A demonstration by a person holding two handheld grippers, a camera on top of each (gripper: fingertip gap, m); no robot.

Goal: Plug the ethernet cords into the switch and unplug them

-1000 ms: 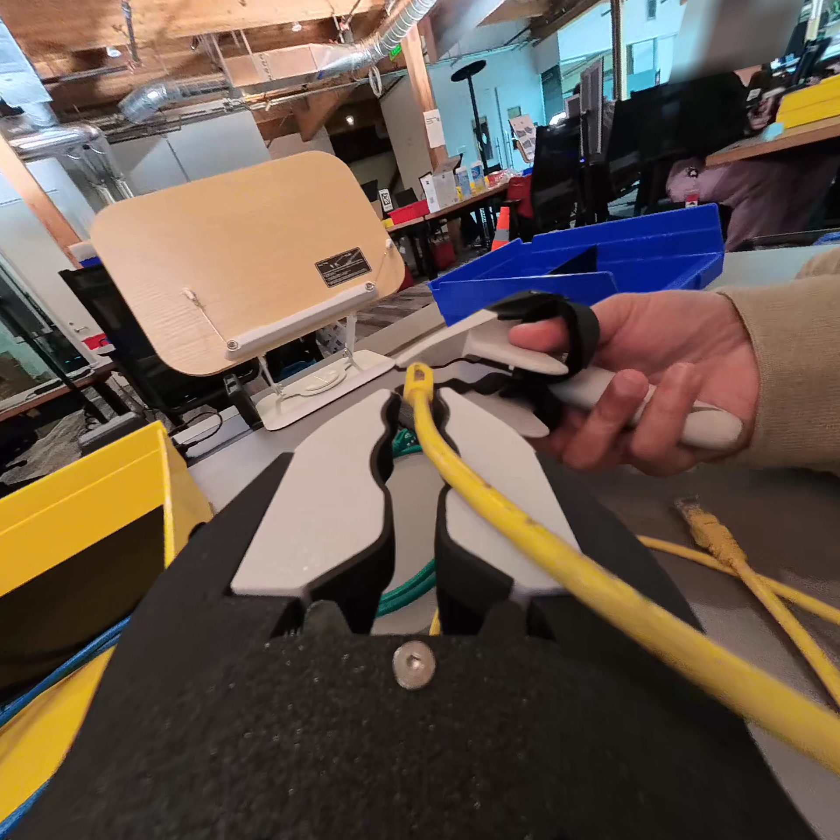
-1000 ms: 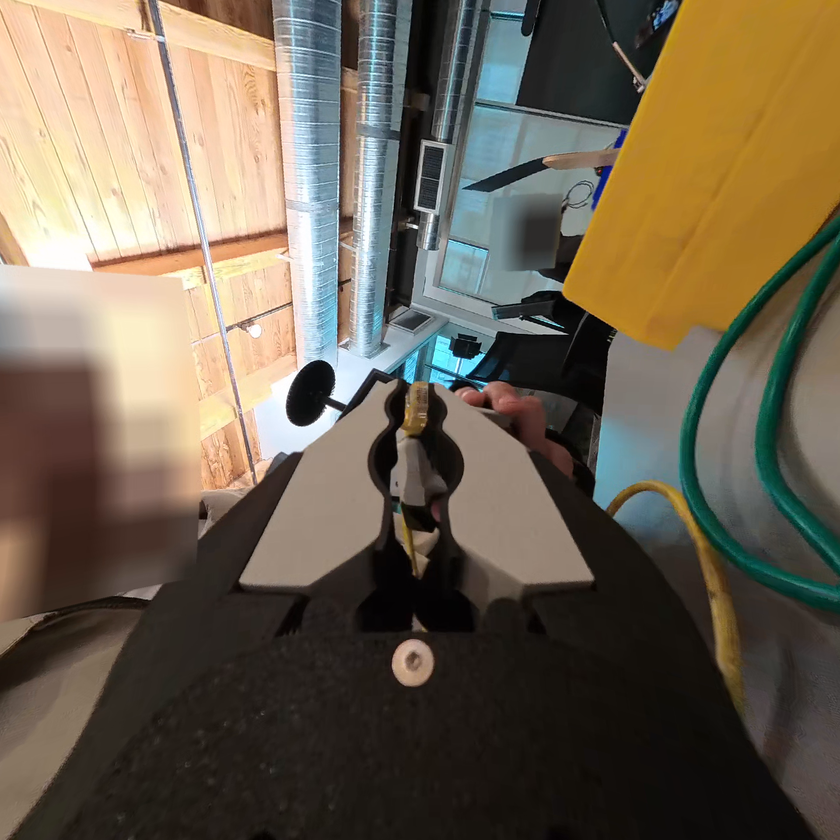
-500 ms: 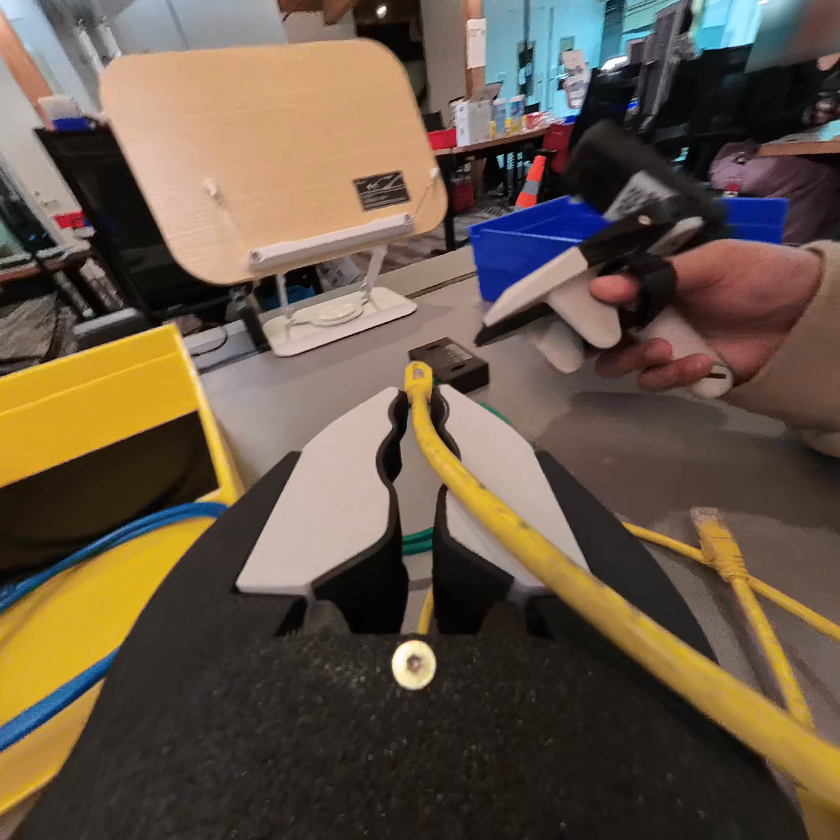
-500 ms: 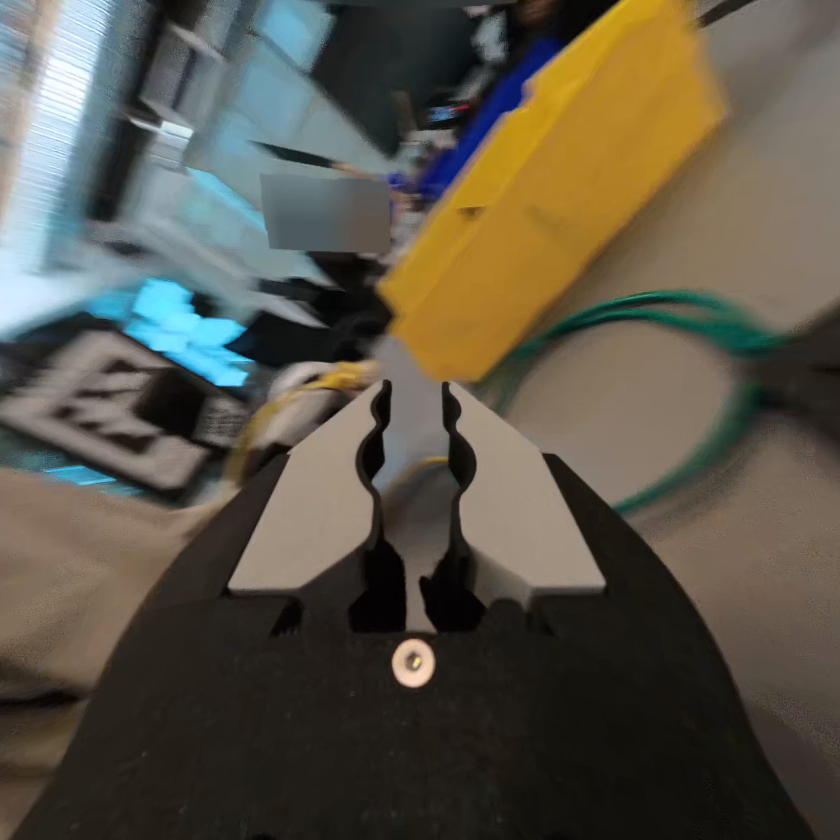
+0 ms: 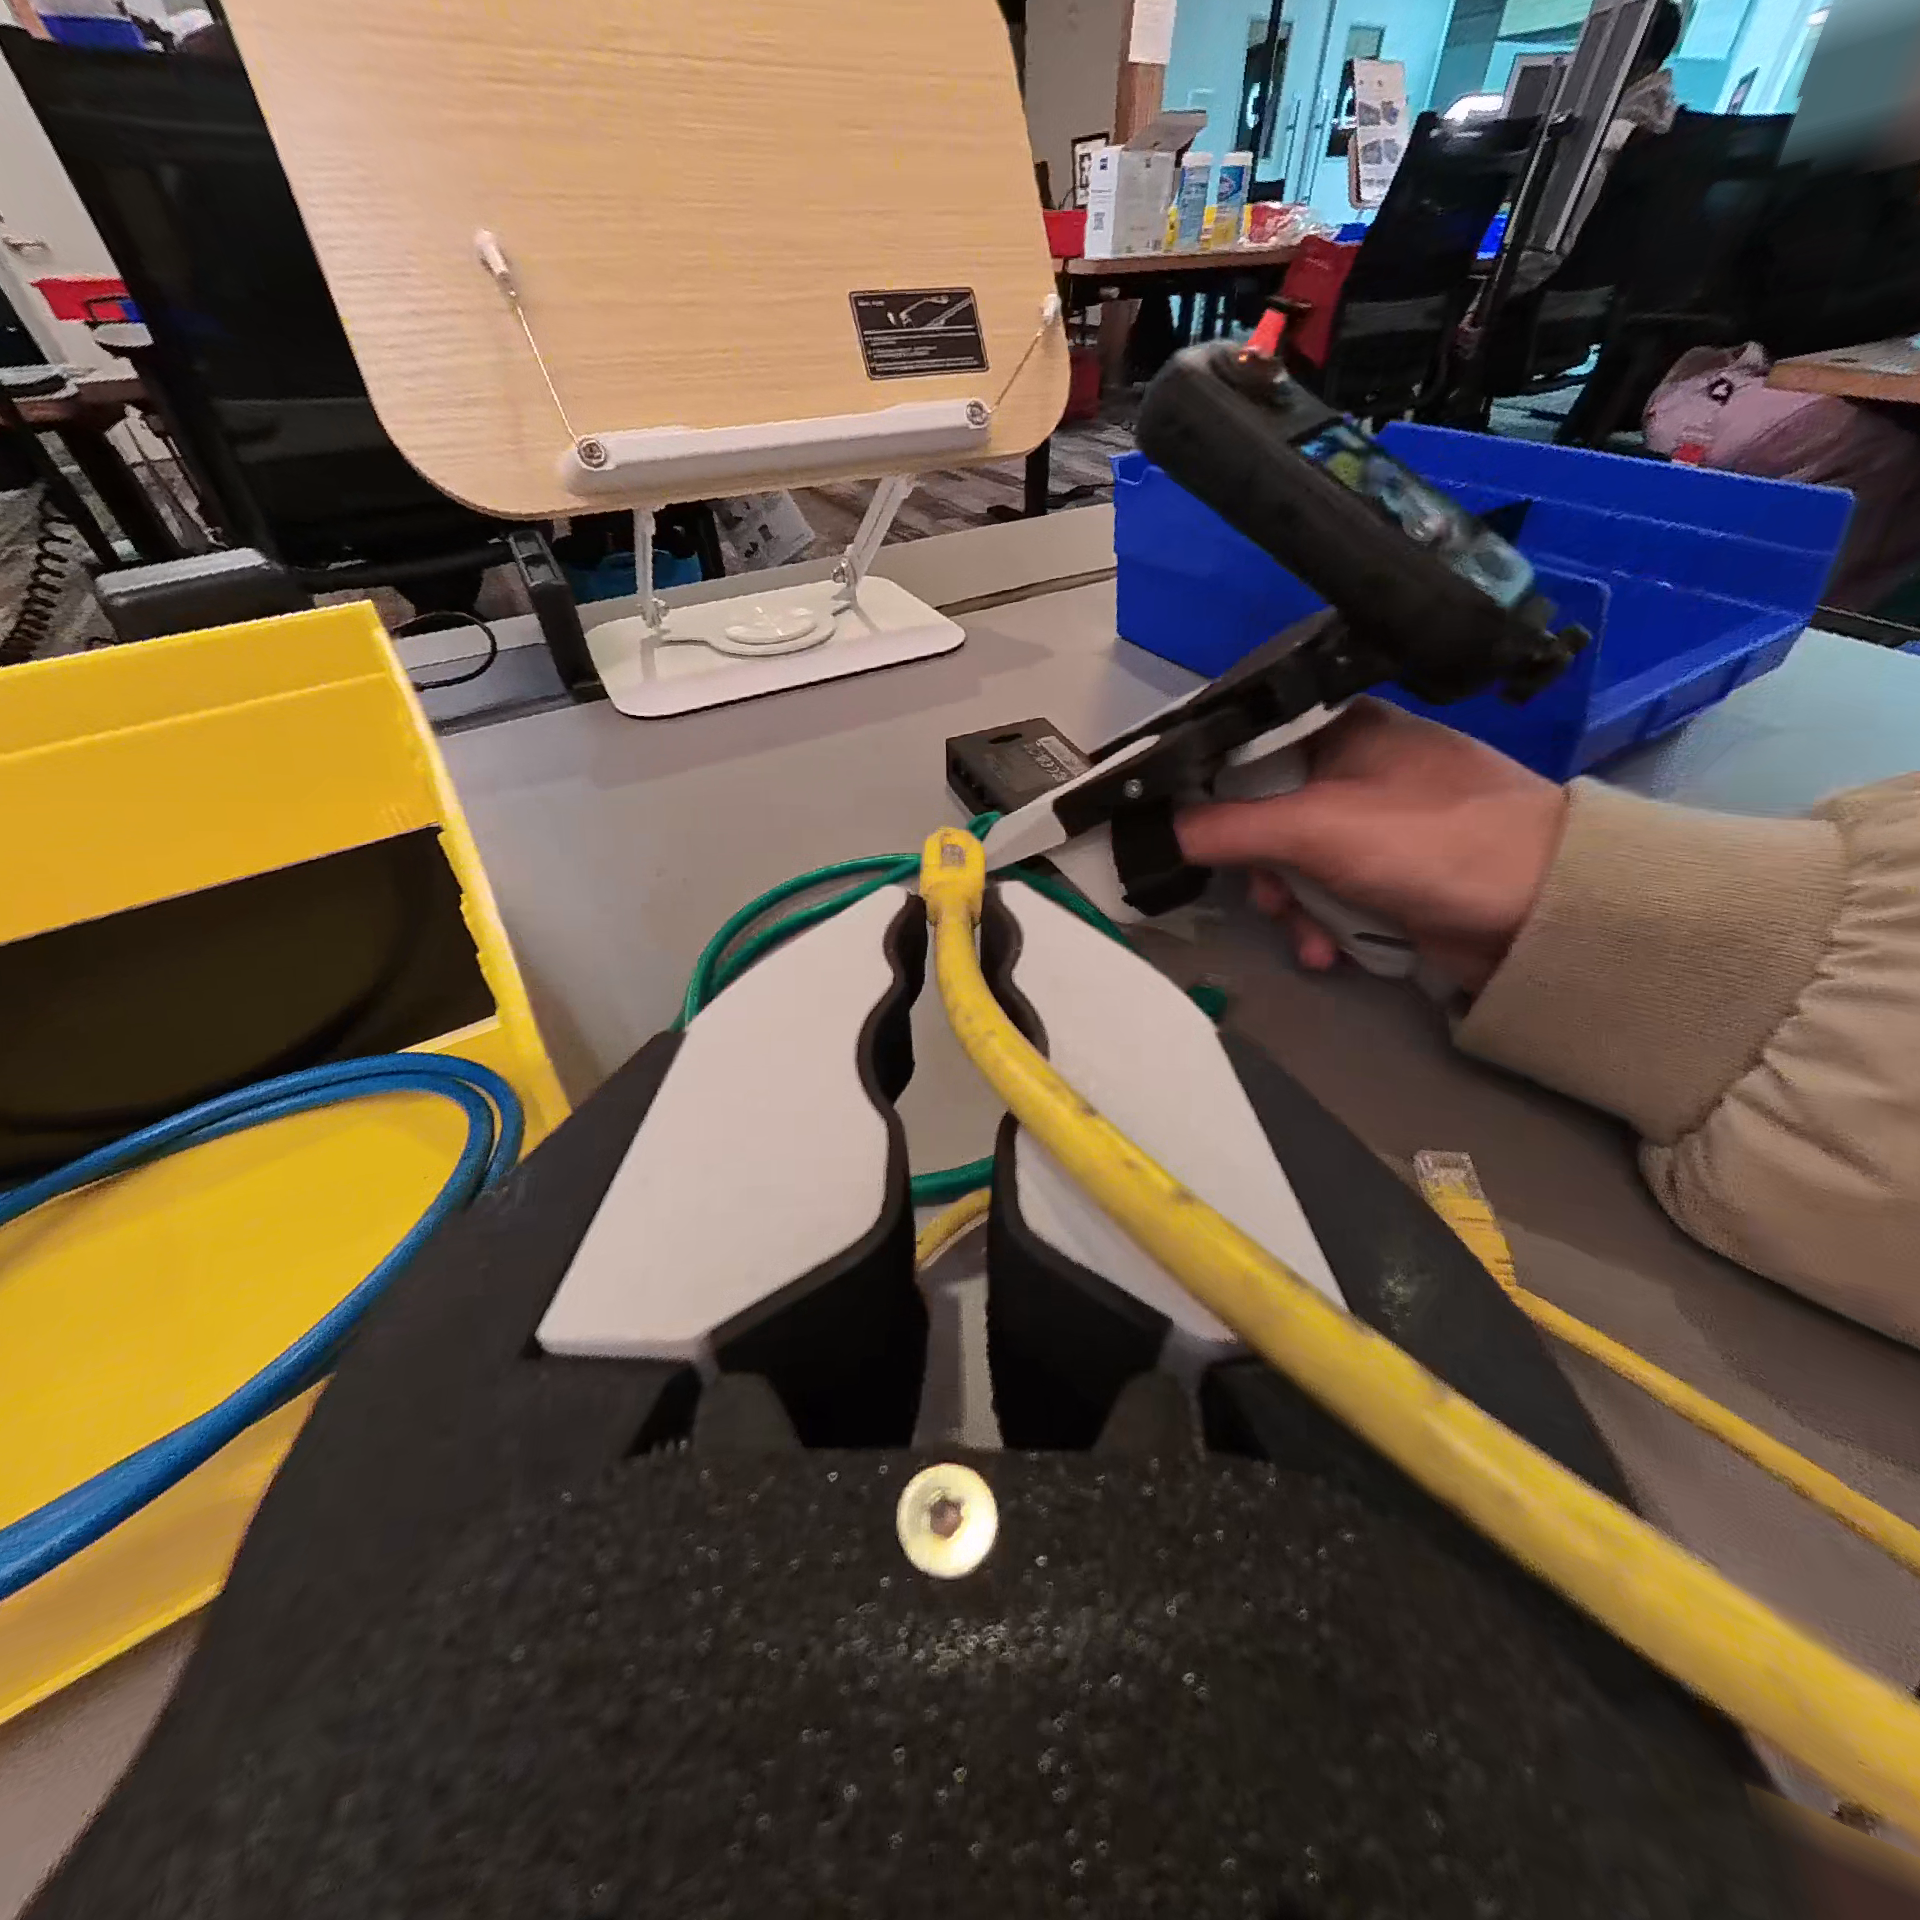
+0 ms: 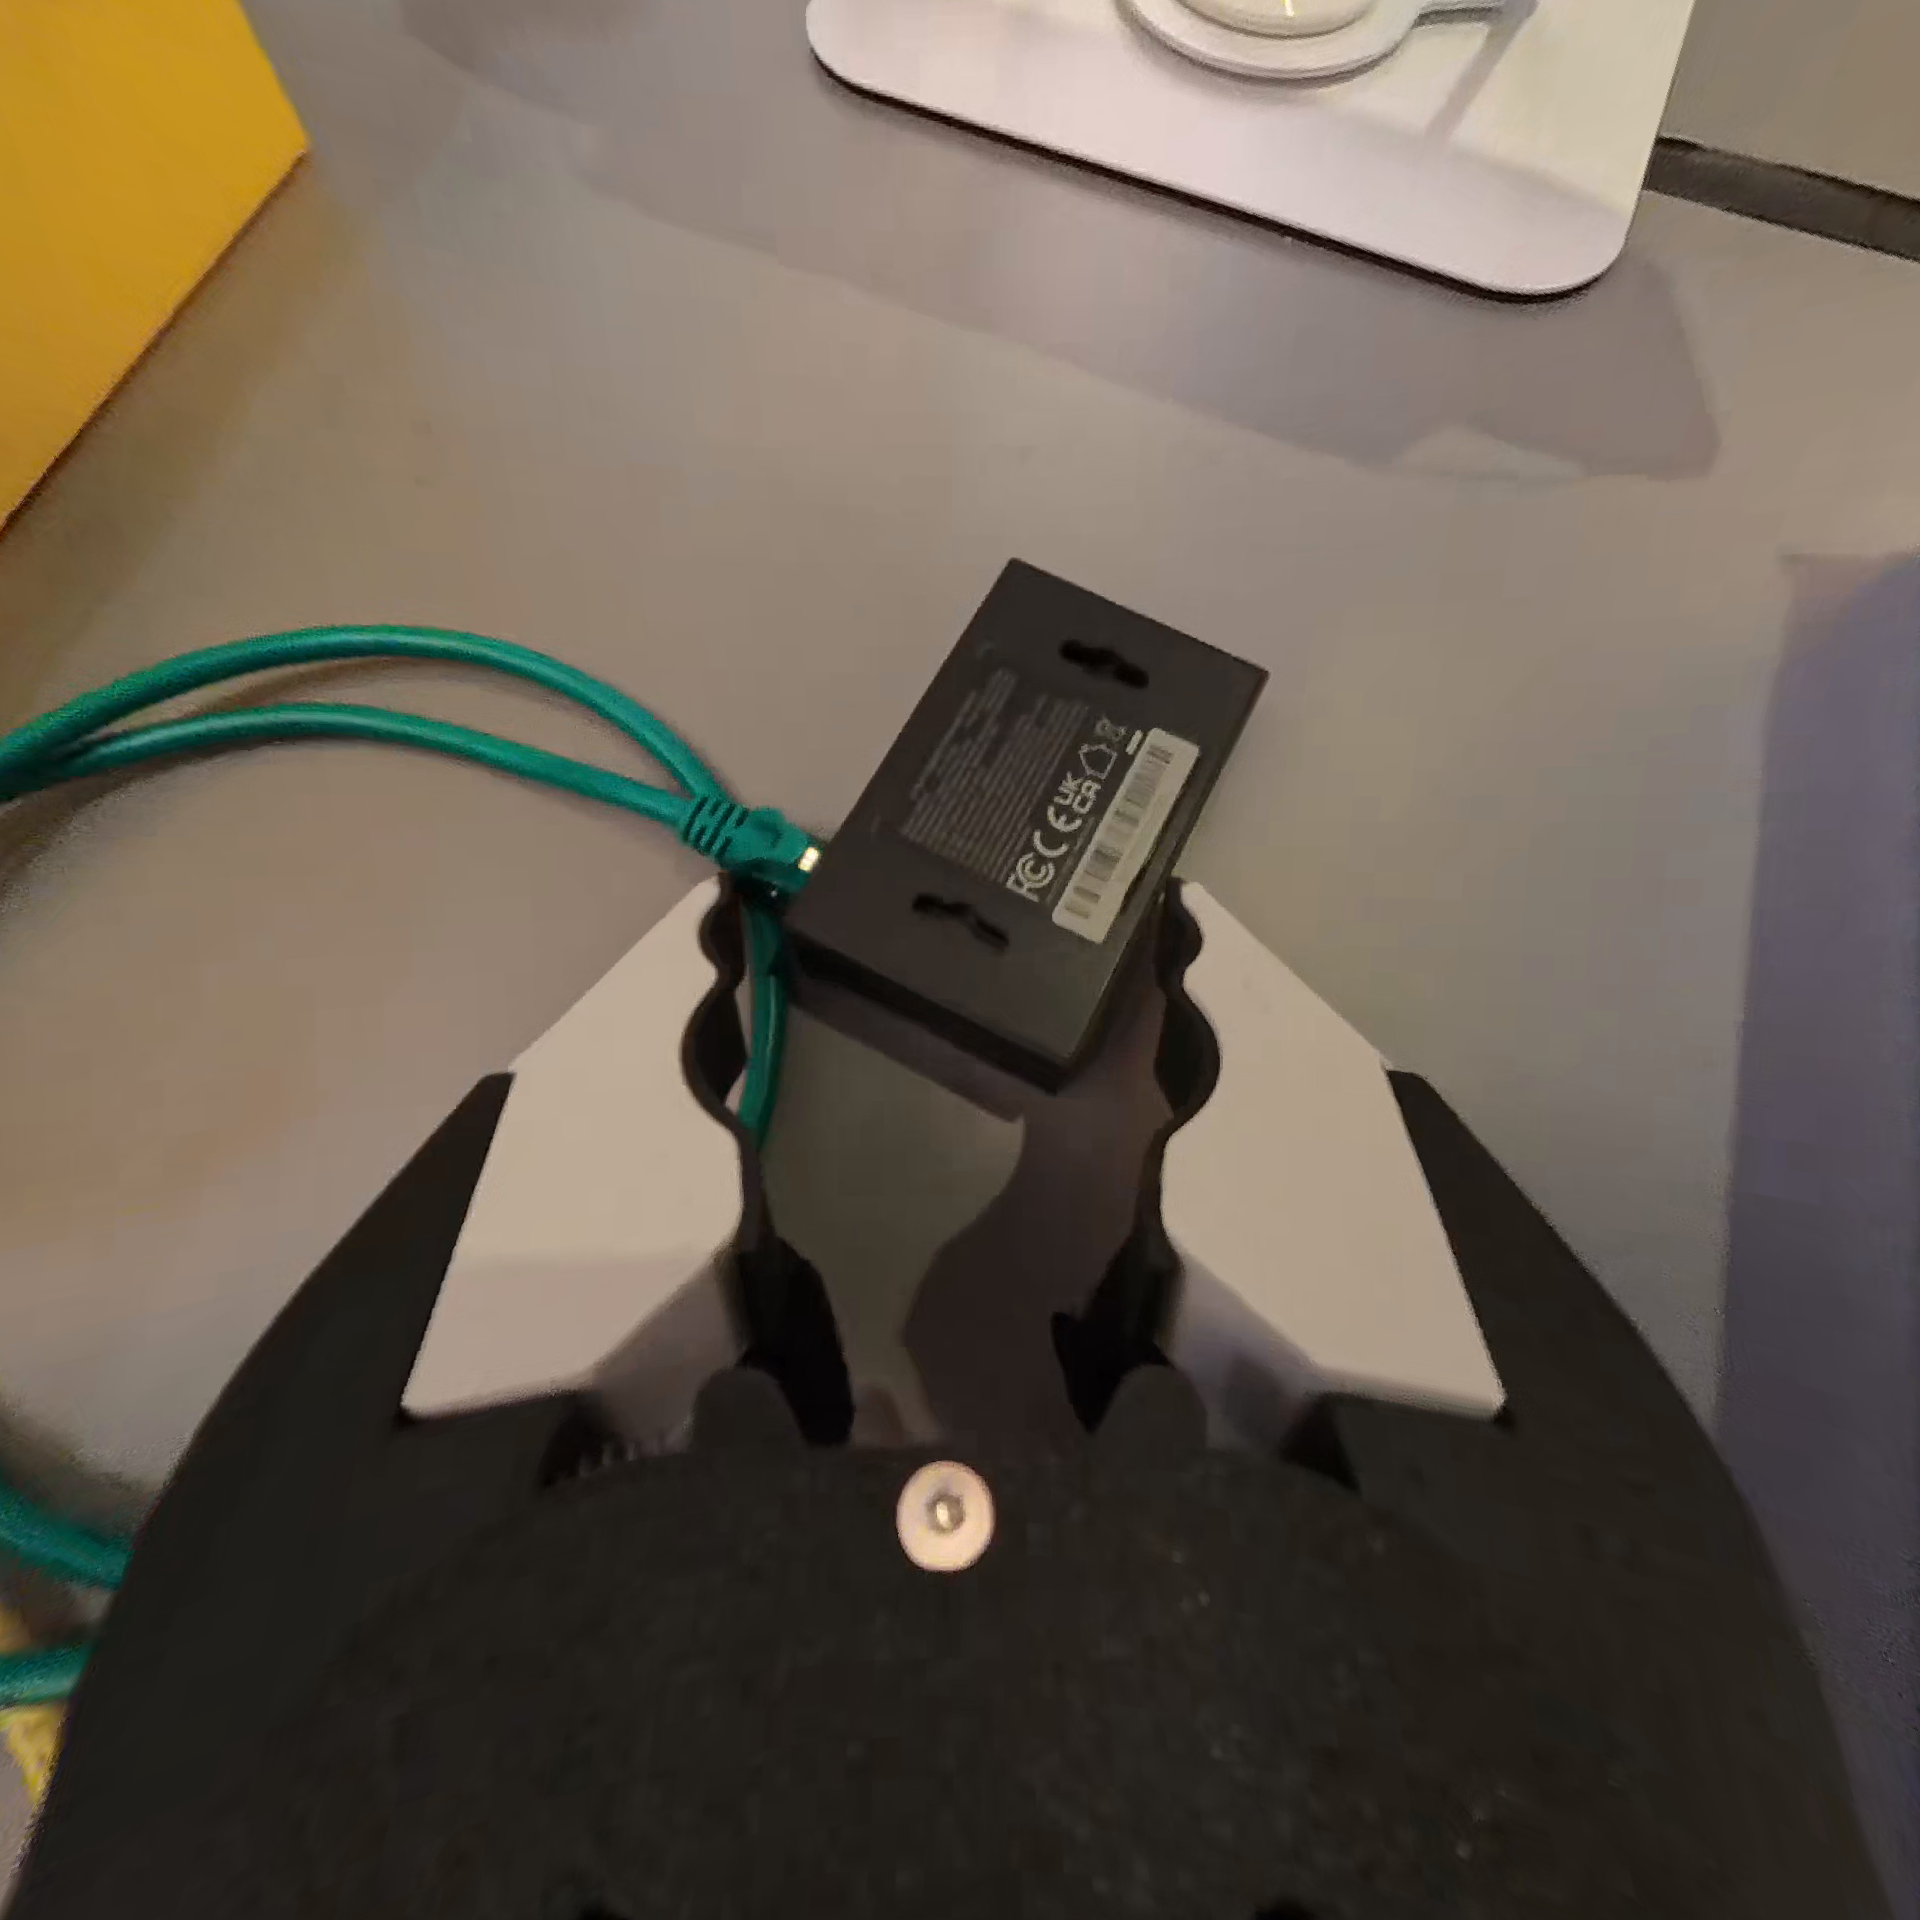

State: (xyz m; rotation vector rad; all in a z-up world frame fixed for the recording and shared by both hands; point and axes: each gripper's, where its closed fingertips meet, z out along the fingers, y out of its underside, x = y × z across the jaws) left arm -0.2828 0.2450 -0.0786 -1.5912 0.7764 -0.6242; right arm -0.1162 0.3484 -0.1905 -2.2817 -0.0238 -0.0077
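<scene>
A black switch (image 6: 1023, 831) lies label side up on the grey table (image 6: 623, 416), its long axis running diagonally away from the right gripper (image 6: 951, 894), far end angled to the right. The landmark here is the switch.

Right wrist view: the gripper's fingers (image 6: 623, 1164) are spread wide, one on each side of the switch's near end, w/ the near edge sitting between the tips; actual contact can't be judged. A green cord (image 6: 416, 696) loops in from the left, one plug (image 6: 758, 831) pointing at the switch's left near corner and just touching or nearly so. A second strand runs down between the left finger and the switch. A white stand base (image 6: 1299, 135) sits beyond the switch; a yellow bin (image 6: 104, 208) is off to its far left.

Left wrist view: the left gripper (image 5: 951, 914) is pinched on a yellow cord (image 5: 1039, 1070) just behind its plug (image 5: 951, 857), which sticks out past the tips and points forward toward the switch (image 5: 1013, 764). The cord trails back right over the right finger. This view alone shows the person's hand (image 5: 1382, 842) on the right gripper (image 5: 1049, 831), a blue bin (image 5: 1558, 582) right of the switch, a wooden book stand (image 5: 644, 229) behind it, a blue cord (image 5: 260, 1247) in the yellow bin (image 5: 208, 748), and the yellow cord's other plug (image 5: 1455, 1195) lying near the sleeve (image 5: 1766, 1039).
</scene>
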